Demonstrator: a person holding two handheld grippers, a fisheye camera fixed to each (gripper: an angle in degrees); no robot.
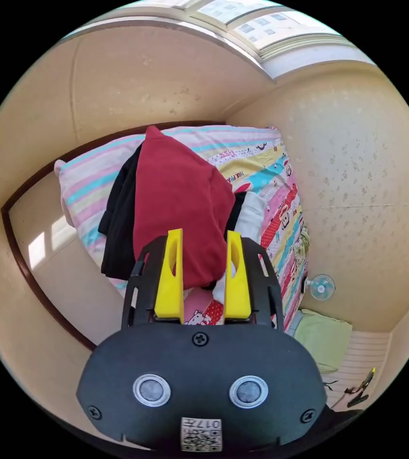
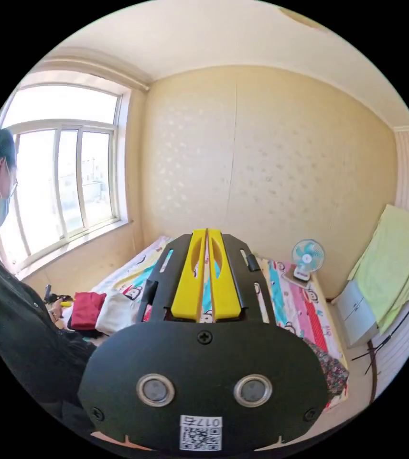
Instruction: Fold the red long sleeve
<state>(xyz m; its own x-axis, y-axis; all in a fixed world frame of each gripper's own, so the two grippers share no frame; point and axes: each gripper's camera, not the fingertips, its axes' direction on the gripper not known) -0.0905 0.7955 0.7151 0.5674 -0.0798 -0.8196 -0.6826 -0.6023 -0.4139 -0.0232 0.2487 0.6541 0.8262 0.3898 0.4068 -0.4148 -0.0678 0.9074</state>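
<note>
Lying directly ahead of the left hand-held gripper (image 1: 203,275), jaws apart and unloaded, the red long sleeve (image 1: 178,201) is heaped on the bed (image 1: 281,191); the right hand-held gripper (image 2: 206,275), jaws together, is judged farther off.

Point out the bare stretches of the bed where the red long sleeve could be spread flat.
The bedspread lies bare from the right gripper to the small fan by the wall. The striped strip beyond the black garment is also bare. It is crowded where the red long sleeve, black garment and white garment pile before the left gripper.
</note>
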